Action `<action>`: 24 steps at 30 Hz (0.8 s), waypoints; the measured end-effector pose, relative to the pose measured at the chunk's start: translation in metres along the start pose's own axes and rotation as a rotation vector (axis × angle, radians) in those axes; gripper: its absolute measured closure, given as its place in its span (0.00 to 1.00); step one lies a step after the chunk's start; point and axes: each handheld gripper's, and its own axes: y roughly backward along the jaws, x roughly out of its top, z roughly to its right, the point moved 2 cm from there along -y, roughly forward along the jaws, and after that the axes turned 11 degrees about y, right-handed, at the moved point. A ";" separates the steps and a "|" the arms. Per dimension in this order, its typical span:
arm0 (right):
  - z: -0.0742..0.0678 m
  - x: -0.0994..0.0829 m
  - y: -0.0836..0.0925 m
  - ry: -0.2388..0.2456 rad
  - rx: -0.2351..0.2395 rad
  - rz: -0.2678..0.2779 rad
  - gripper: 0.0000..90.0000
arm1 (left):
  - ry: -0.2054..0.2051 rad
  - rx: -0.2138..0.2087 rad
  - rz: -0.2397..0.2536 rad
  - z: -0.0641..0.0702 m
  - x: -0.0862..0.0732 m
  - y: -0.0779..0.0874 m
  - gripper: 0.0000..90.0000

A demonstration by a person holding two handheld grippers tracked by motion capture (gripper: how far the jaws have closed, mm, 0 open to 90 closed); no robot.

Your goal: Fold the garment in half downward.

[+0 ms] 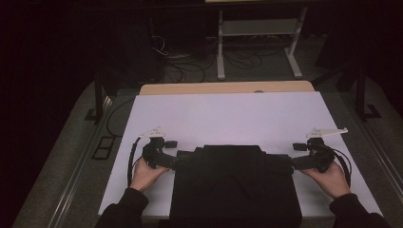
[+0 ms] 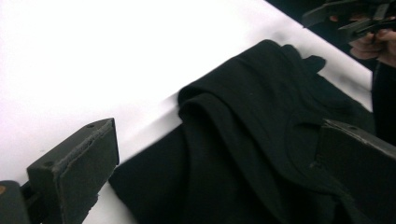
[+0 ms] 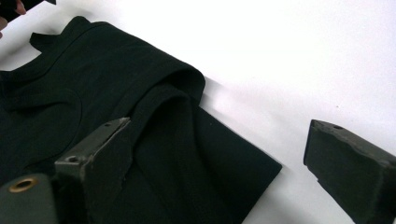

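Observation:
A black T-shirt [image 1: 233, 185] lies folded on the white sheet at the near edge of the table, its neckline toward the far side. My left gripper [image 1: 175, 160] is at the shirt's left shoulder and my right gripper [image 1: 291, 162] at its right shoulder. In the left gripper view the jaws of the left gripper [image 2: 217, 140] stand wide apart, with the folded shoulder of the shirt [image 2: 243, 121] between them, unpressed. In the right gripper view the right gripper [image 3: 219, 133] is likewise open over the other shoulder fold of the shirt [image 3: 168, 121].
The white sheet [image 1: 228, 114] covers a wooden table whose far edge [image 1: 228, 88] shows. Beyond it on the dark floor stand a white metal frame [image 1: 259, 28] and loose cables [image 1: 190, 66]. The other hand [image 2: 373, 44] appears far off in the left gripper view.

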 end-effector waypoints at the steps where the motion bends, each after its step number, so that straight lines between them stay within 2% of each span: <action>1: 0.001 0.000 0.000 0.003 -0.001 -0.002 0.10 | 0.005 0.001 0.000 -0.002 0.001 0.000 0.00; 8: 0.006 -0.001 -0.002 -0.002 -0.002 0.000 0.12 | 0.028 0.021 -0.010 -0.014 0.002 -0.003 0.00; 11: 0.009 -0.002 -0.003 -0.008 -0.001 -0.004 0.13 | 0.032 0.035 -0.031 -0.017 0.002 -0.005 0.00; 24: 0.021 -0.006 -0.009 -0.035 0.002 -0.039 0.17 | 0.066 0.024 -0.066 -0.024 0.002 -0.011 0.00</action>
